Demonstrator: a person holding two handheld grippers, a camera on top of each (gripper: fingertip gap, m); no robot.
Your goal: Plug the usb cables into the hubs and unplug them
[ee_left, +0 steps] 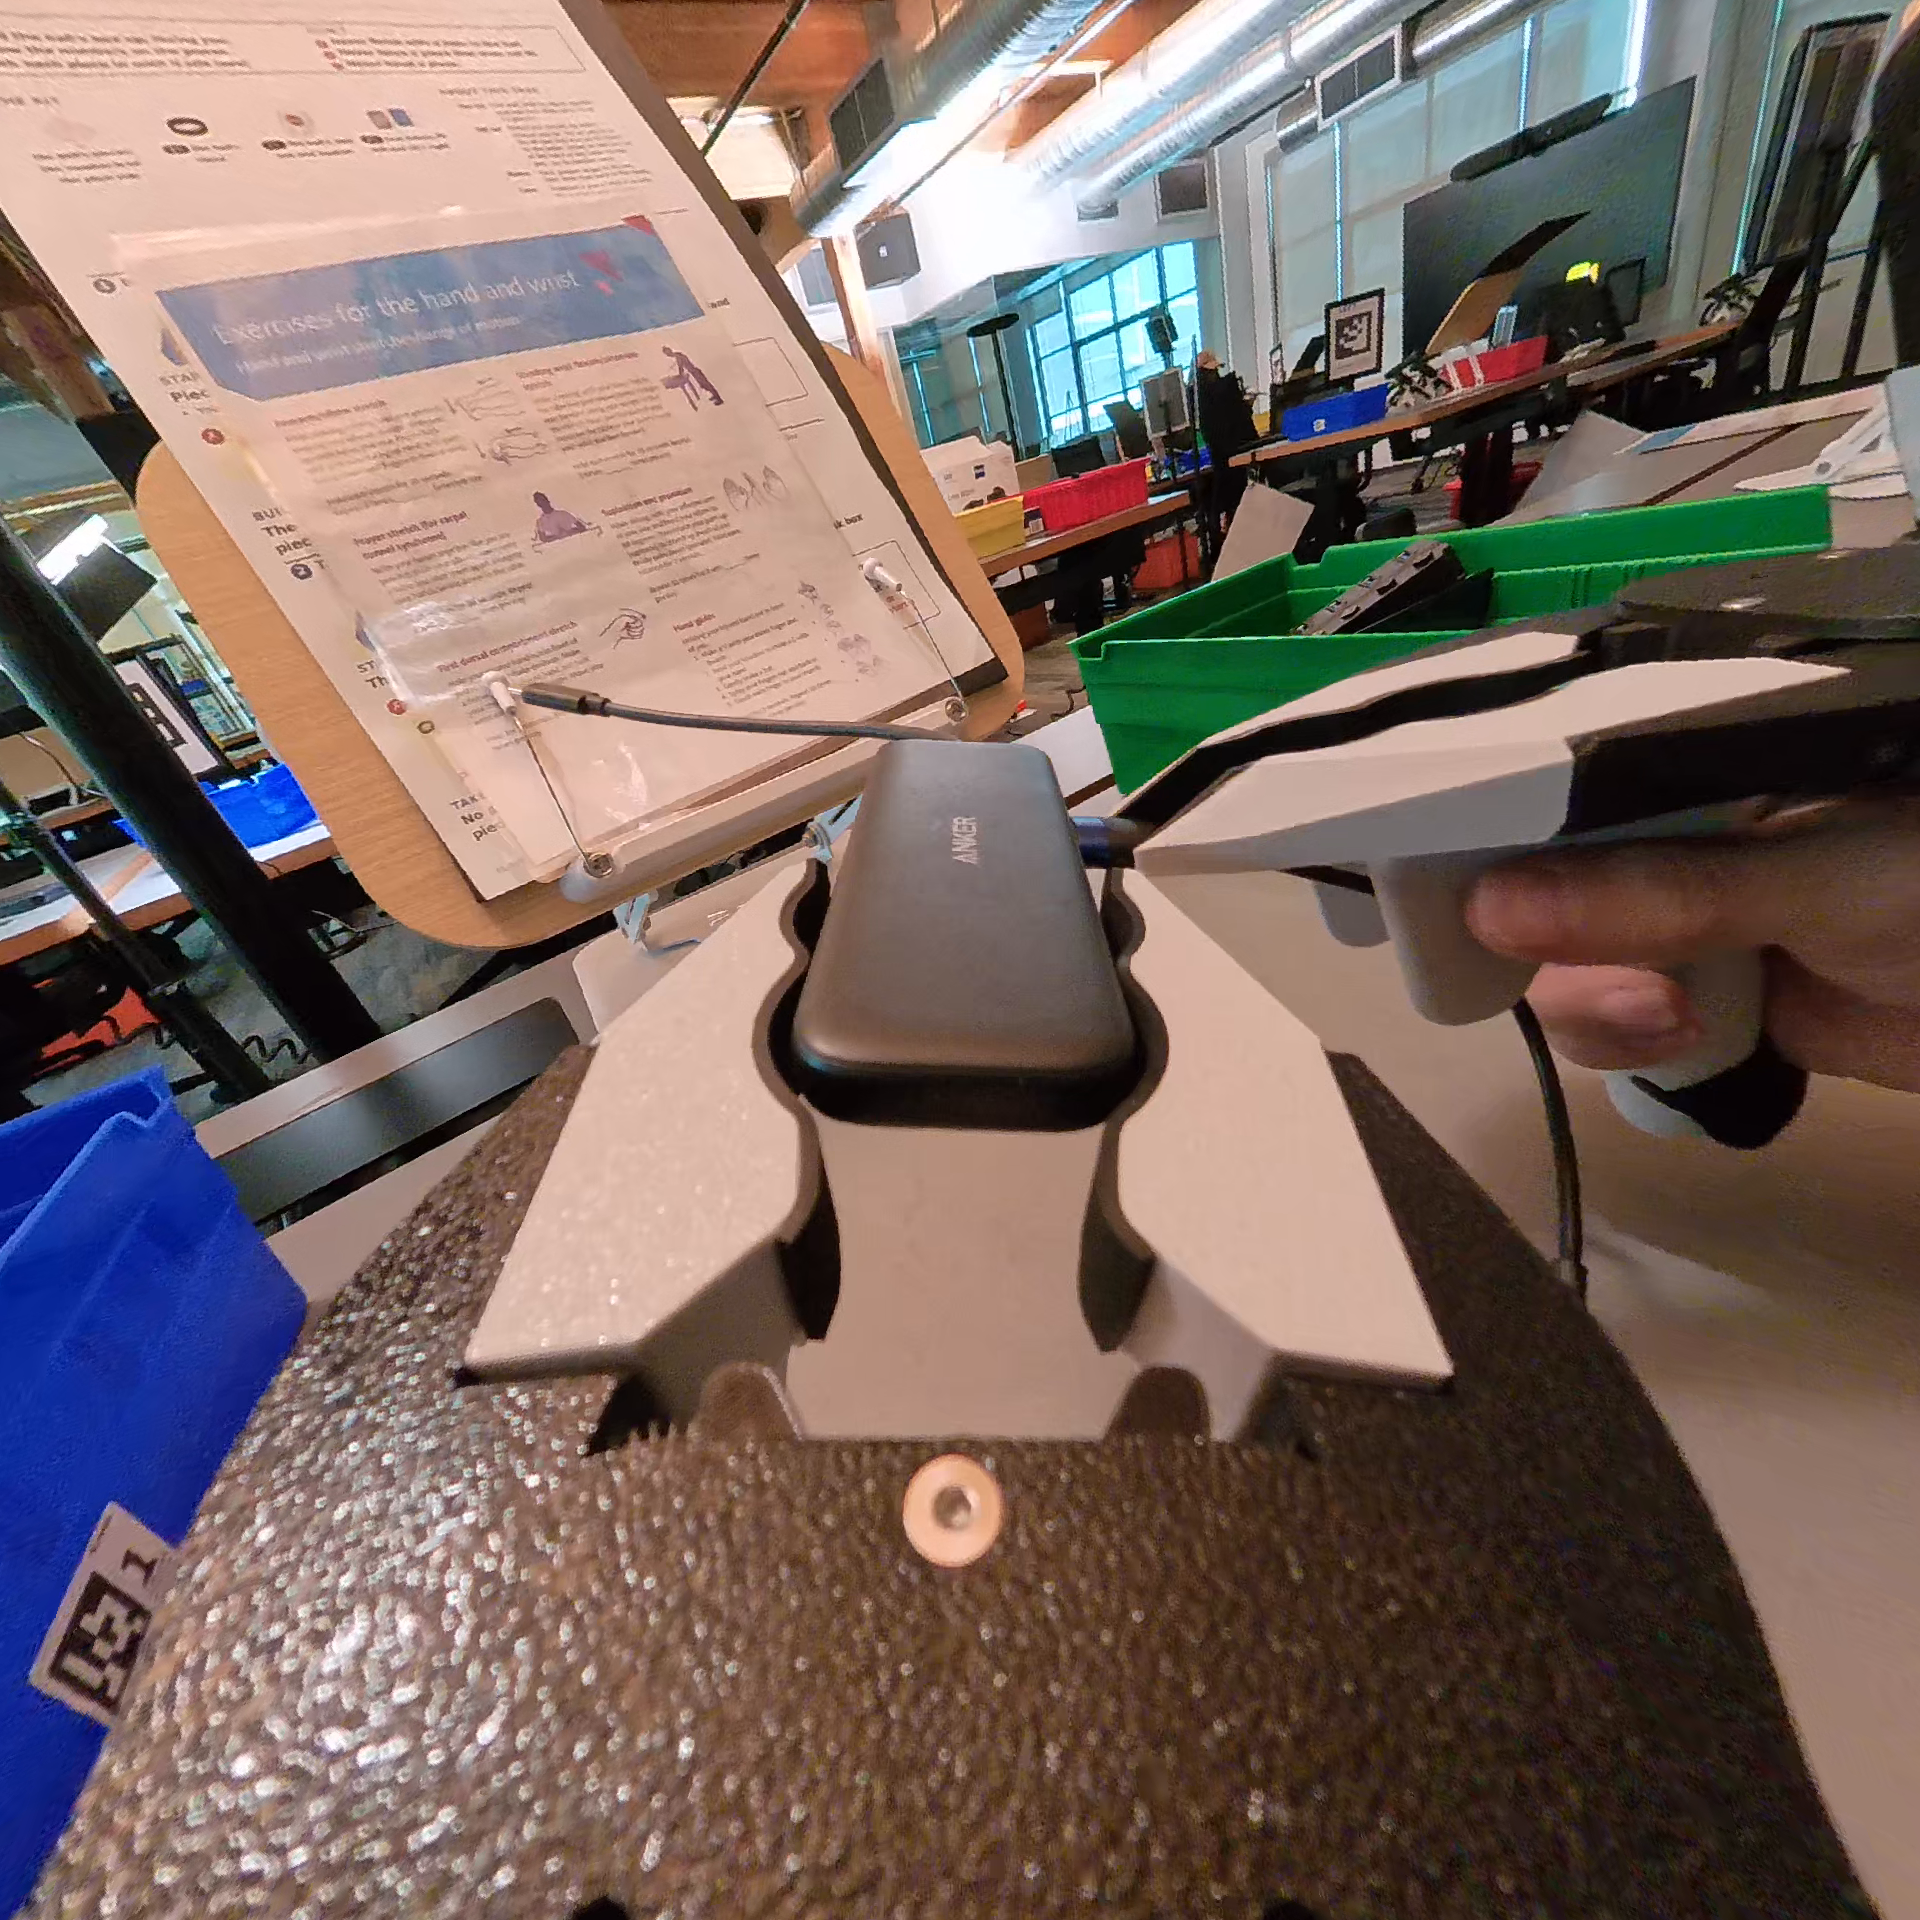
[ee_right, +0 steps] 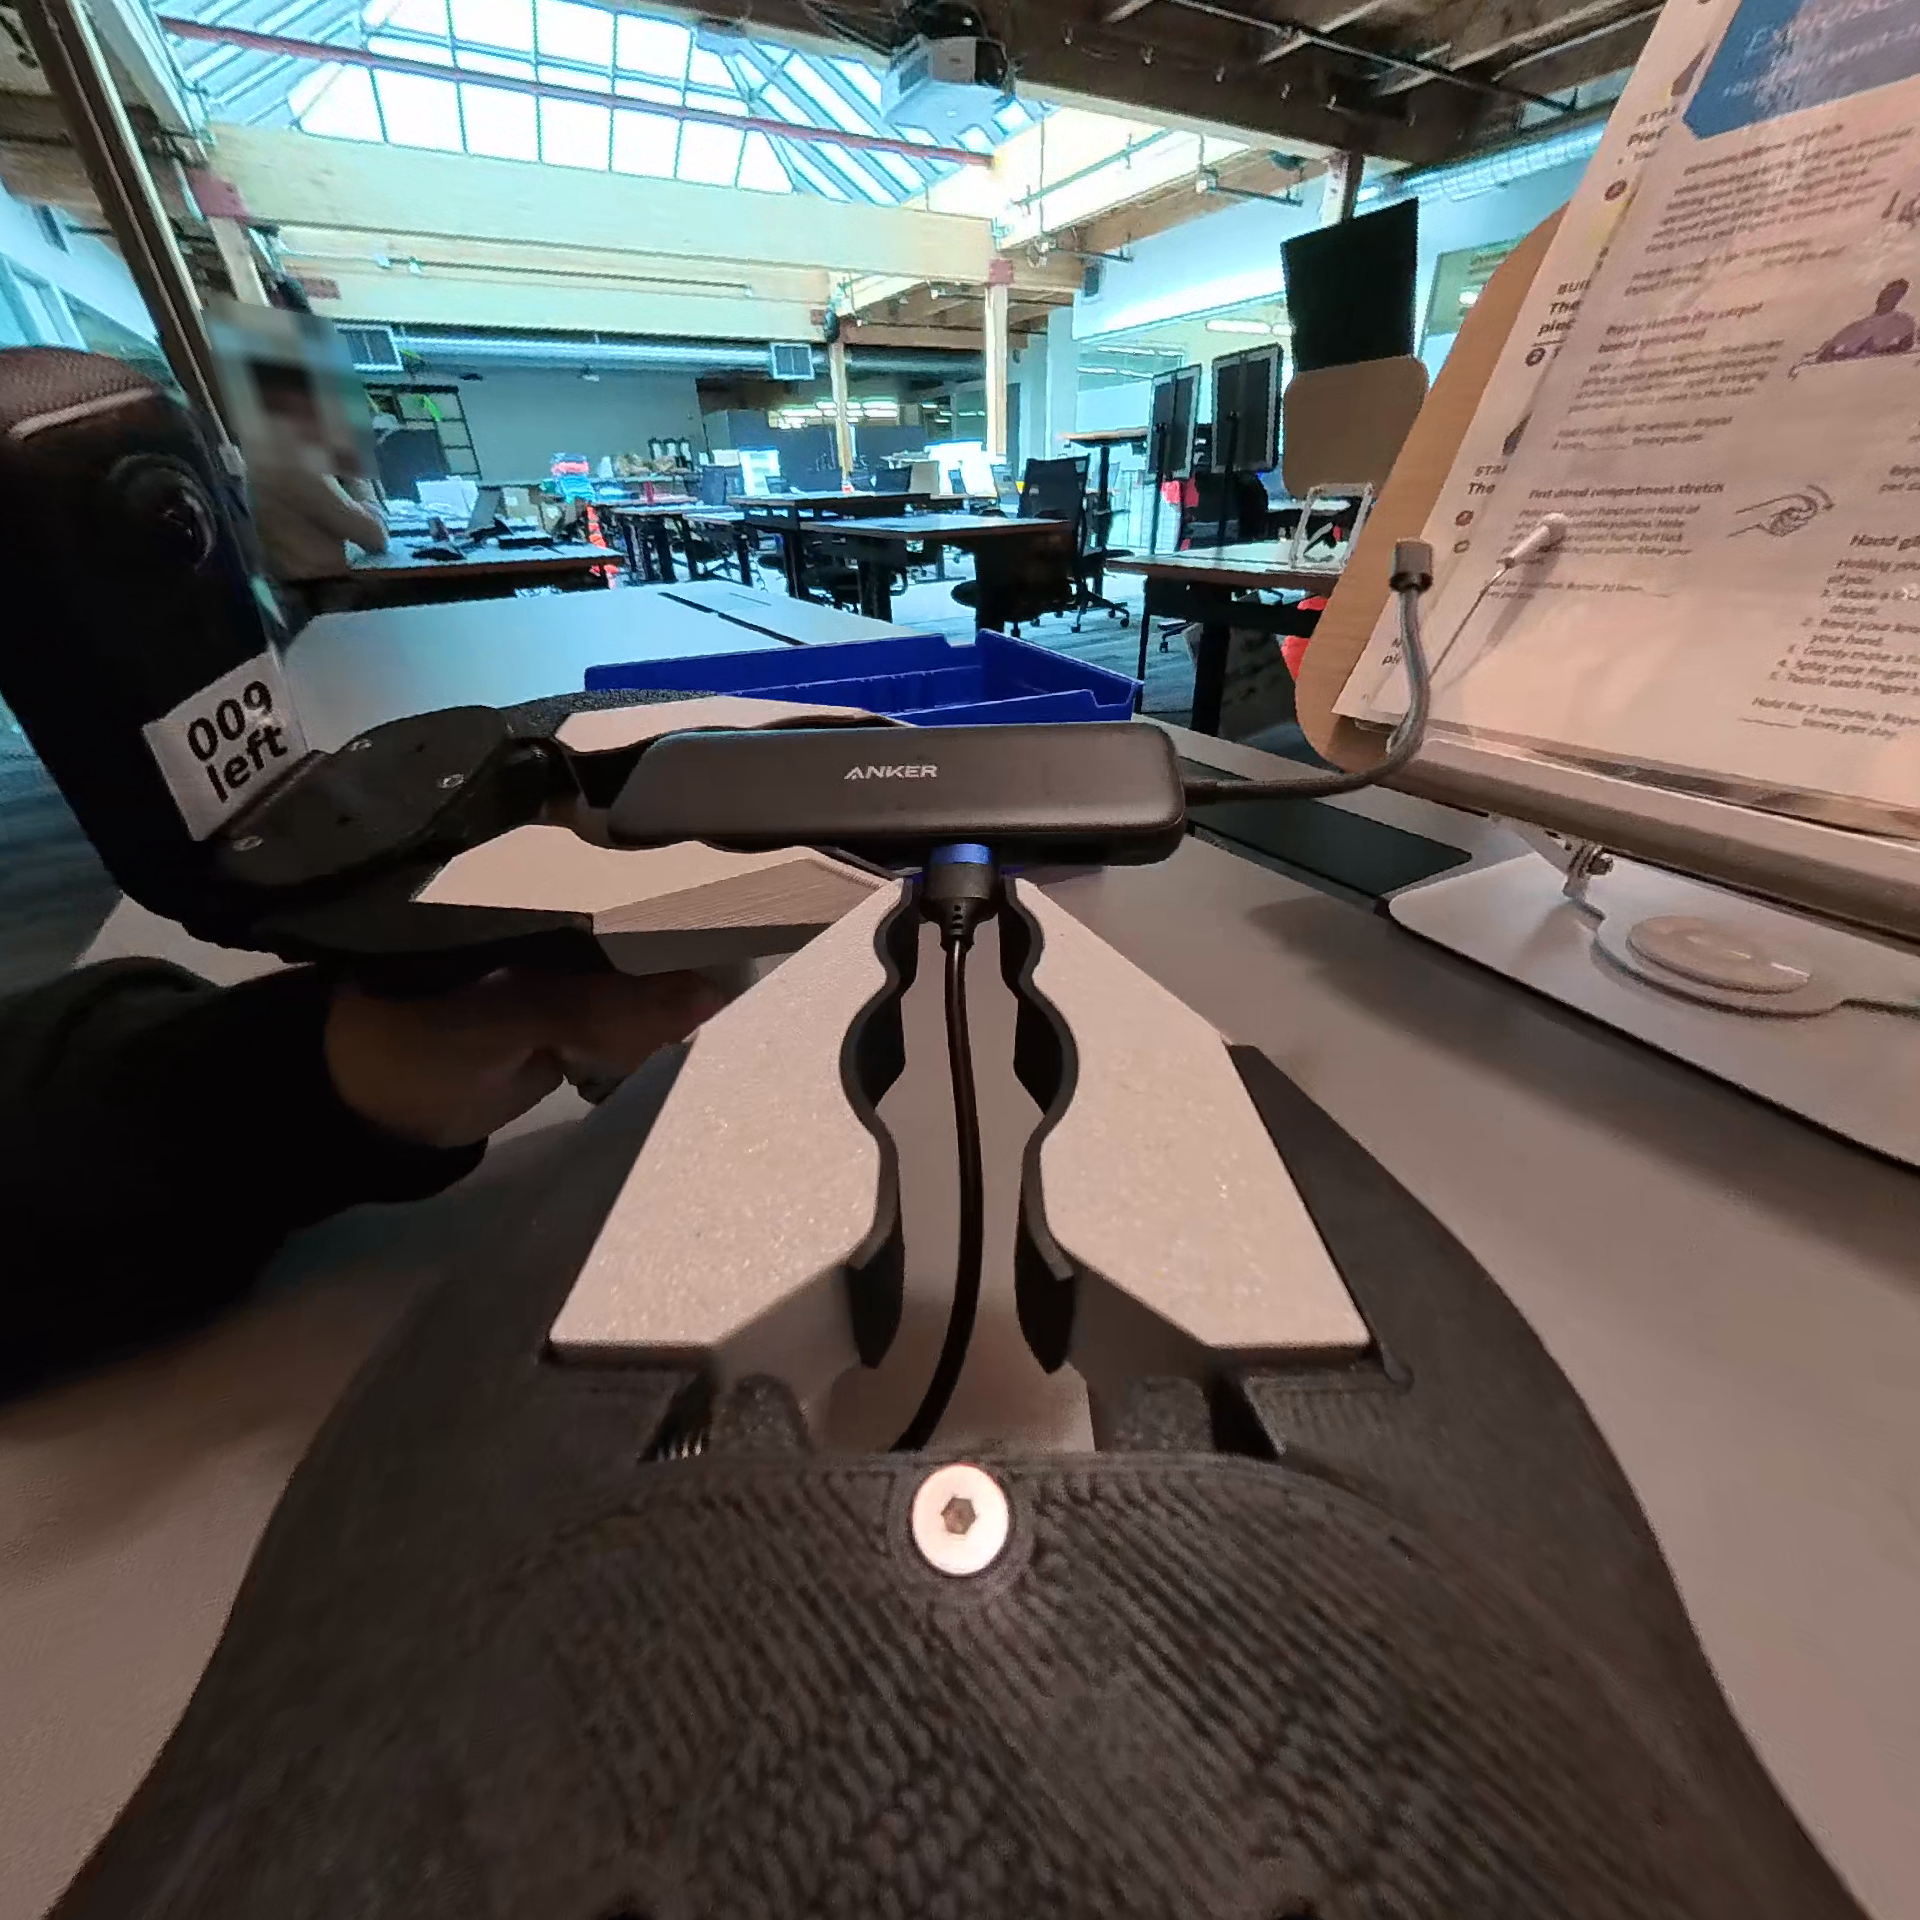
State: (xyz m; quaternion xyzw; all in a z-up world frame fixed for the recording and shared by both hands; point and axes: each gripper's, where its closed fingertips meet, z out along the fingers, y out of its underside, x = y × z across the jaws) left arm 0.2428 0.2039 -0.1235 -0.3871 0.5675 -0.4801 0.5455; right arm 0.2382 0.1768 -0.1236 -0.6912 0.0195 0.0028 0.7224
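Dark-grey hub (ee_right: 899, 784) sits clamped in the left tongs (ee_left: 961, 997) above the worktop (ee_right: 1558, 1195). Right tongs (ee_right: 961, 904) are clamped on the blue-collared USB plug (ee_right: 956, 878) at its side port. Keep the plug square to the port; brace the hub.

Bright, even daylight. Right wrist view: skylights (ee_right: 582, 114) slightly blown out. Left wrist view: windows (ee_left: 1122, 332) and ceiling strip lights, glare on the plastic-covered sheet (ee_left: 499, 499), whose print is blurred. Heavy fisheye bending at the edges. Soft shadows on the desk (ee_right: 1558, 1247). Background slightly soft, possibly motion blur.
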